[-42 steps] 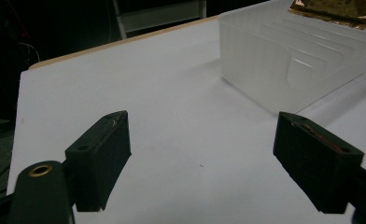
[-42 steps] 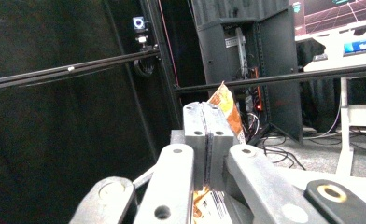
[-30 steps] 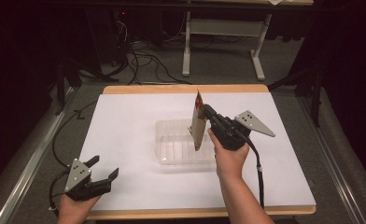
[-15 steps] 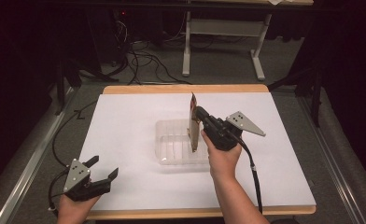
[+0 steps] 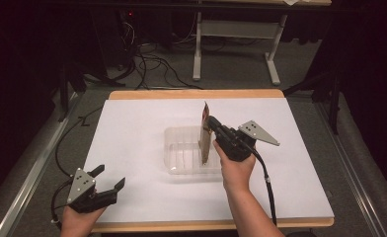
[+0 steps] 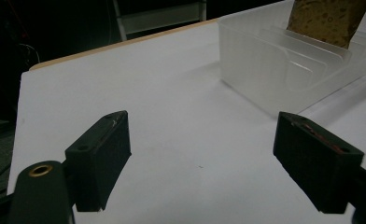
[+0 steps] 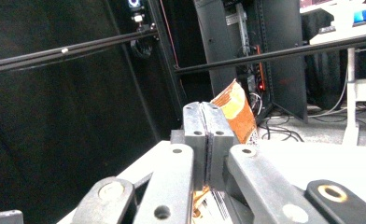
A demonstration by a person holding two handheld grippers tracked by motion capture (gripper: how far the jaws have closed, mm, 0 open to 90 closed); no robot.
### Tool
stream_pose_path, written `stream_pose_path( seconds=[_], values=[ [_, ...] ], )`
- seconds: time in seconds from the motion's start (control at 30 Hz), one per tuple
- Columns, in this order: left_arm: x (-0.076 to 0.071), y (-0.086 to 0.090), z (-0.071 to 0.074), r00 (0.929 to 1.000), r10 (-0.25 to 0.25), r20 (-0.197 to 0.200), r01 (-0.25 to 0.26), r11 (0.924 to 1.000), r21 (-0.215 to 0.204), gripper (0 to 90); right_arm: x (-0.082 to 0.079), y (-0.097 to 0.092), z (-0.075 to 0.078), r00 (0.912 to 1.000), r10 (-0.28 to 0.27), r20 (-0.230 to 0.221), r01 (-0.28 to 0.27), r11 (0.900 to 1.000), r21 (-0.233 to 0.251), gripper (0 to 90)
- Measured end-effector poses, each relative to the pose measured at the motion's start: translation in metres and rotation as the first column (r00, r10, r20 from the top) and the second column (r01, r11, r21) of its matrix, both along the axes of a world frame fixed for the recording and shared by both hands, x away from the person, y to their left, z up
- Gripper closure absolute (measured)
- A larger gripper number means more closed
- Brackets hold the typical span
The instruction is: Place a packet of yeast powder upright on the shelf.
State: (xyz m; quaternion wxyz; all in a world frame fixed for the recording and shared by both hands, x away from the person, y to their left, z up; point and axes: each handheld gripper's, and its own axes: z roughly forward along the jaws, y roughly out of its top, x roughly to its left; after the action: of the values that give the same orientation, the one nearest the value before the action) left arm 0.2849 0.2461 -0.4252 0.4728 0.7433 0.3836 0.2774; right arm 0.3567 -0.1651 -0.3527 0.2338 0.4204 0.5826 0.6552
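Packets: one (image 5: 205, 133), upright over the bin
Bins: one clear plastic (image 5: 181, 158)
Grippers: two, left (image 5: 102, 183) and right (image 5: 209, 124)
Hands: two
Tables: one white-topped (image 5: 132, 123), one farther back (image 5: 236, 29)

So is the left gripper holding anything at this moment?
No: in the left gripper view the left gripper has its jaws wide apart over bare white table, with nothing between them.

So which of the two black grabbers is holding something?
The right gripper, over the clear plastic container. Its jaws are pinched shut on a thin orange-brown packet standing upright, while the left gripper is open and holds nothing, near the table's front corner.
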Motion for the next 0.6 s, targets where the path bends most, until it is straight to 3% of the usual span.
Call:
stream_pose_path(
  seconds=[0.6],
  values=[
    [0.0,0.0,0.0,1.0,0.001,0.002,-0.001,1.0,-0.001,19.5,0.001,0.002,-0.011,0.9996,0.007,-0.029,-0.008,0.9995,-0.03,89.8]
  ],
)
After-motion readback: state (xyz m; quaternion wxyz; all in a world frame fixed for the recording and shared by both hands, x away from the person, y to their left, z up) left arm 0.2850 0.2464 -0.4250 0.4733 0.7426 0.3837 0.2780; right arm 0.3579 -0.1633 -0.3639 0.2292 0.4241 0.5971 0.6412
